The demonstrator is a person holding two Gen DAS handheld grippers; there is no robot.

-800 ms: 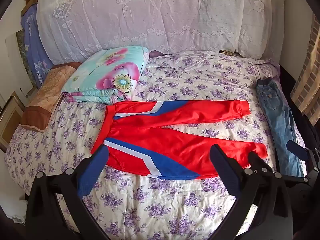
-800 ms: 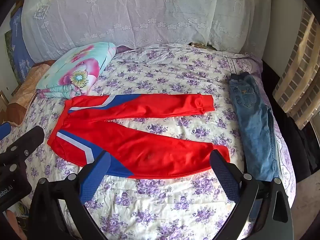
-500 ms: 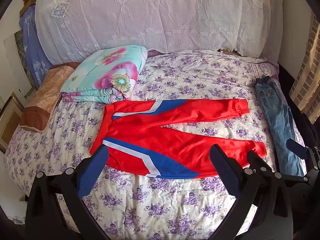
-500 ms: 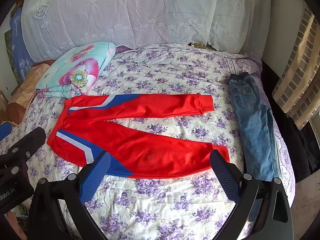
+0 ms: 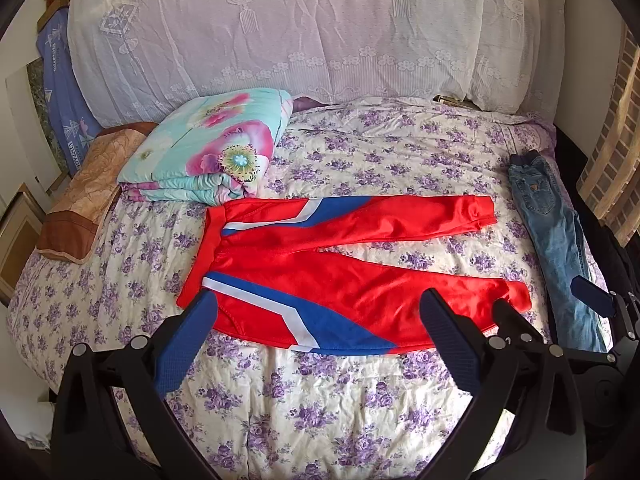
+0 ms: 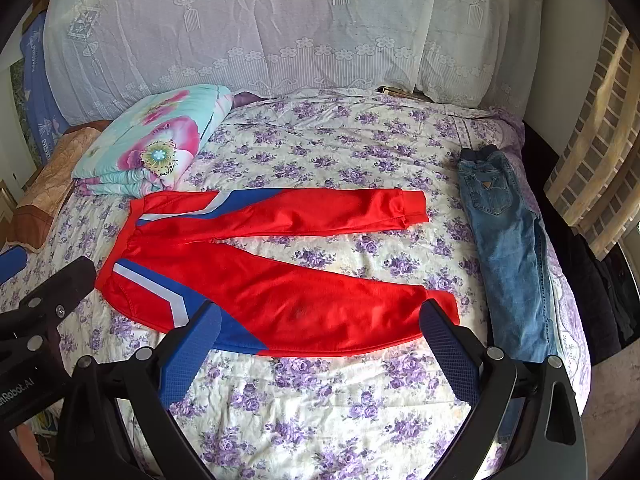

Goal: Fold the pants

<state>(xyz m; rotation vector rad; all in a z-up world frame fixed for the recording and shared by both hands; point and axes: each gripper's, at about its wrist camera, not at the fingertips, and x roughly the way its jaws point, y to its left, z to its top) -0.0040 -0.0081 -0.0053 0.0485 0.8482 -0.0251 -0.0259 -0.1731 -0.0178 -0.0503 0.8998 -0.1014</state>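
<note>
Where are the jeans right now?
The jeans lie lengthwise along the bed's right edge in both views, waistband toward the headboard, just right of the red pants' cuffs and apart from them.

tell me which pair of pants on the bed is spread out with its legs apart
The red pants with blue and white stripes, in the middle of the bed: their two legs splay apart. The blue jeans near the right edge lie narrow, legs together.

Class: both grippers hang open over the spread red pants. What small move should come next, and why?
Probably lower the left gripper and right gripper to the near leg of the red pants: both are open and empty, the pants lie flat, legs apart.
</note>
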